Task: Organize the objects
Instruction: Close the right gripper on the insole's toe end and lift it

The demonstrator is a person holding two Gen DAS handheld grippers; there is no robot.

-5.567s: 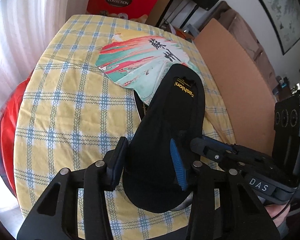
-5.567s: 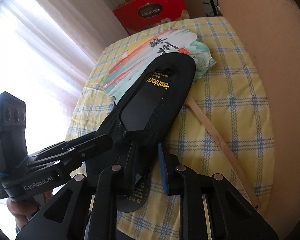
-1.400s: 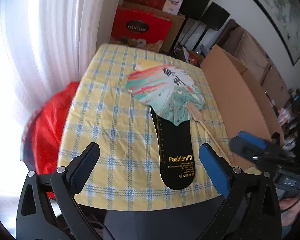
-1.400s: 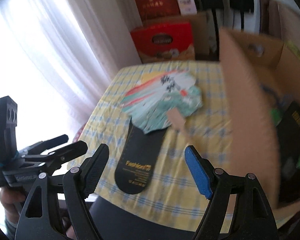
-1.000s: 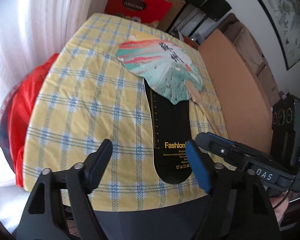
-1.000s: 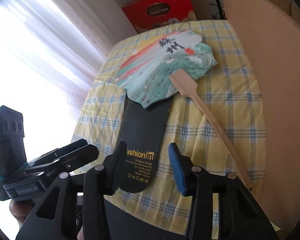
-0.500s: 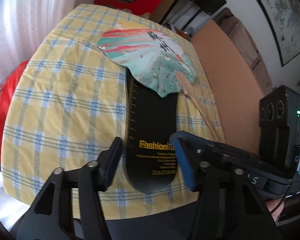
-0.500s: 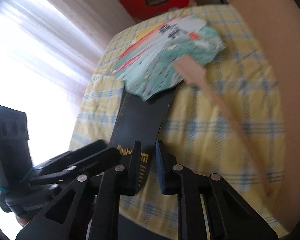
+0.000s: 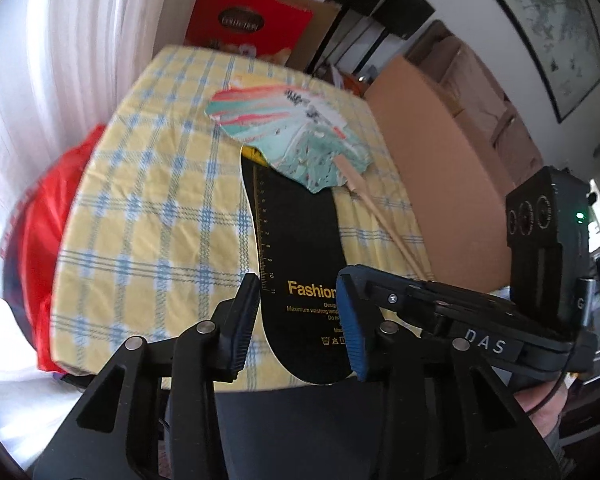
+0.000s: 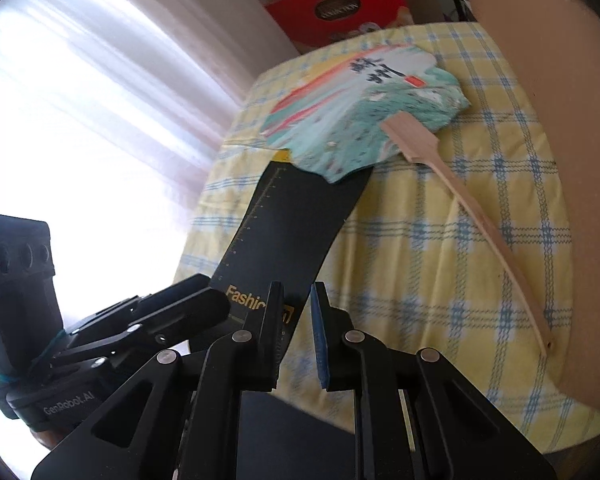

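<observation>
1. Currently: black insole card (image 9: 300,256), gold "Fashion" print, lies flat on yellow-blue checked tablecloth (image 9: 152,208); near end overhangs the table's front edge.
2. Paper hand fan (image 9: 292,136), teal/red/white w/ black characters, lies over the card's far end; its wooden handle (image 10: 472,208) runs toward the near right, beside the card, on the cloth.
3. Left gripper (image 9: 298,320): jaws part-open, one finger each side of card's near end; contact w/ card cannot be told.
4. Right gripper (image 10: 296,320): jaws narrow, slim gap left, positioned at card's near right edge; whether anything is pinched – cannot tell.
5. Cardboard box (image 9: 432,152) stands just right of table.
6. Red gift box (image 9: 248,24) behind table; red cloth (image 9: 48,216) at left below table edge; white curtain (image 9: 60,48) at left.
</observation>
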